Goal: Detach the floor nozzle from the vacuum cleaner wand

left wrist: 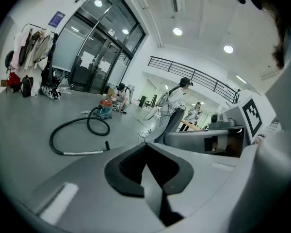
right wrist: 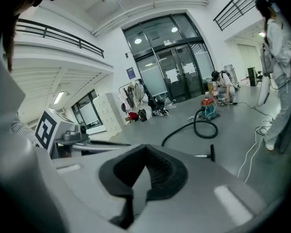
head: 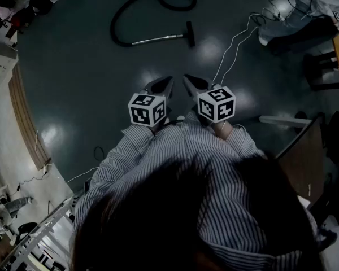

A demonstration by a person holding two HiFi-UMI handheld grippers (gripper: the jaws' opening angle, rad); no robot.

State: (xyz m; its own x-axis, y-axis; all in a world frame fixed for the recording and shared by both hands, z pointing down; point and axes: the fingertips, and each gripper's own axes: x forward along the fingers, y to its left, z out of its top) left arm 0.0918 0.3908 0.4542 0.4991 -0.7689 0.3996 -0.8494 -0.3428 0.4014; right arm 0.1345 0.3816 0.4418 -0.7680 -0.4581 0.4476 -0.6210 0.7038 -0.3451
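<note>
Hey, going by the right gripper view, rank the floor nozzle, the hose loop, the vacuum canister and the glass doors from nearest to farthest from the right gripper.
1. The floor nozzle, on the floor ahead, to the right of the jaws.
2. The hose loop, just behind the nozzle.
3. The vacuum canister, beyond the loop.
4. The glass doors, at the far wall.

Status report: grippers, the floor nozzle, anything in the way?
Left gripper and right gripper shut, empty, side by side. Floor nozzle on the wand, lying on the floor ahead, untouched. White cable to the right of the path.
</note>
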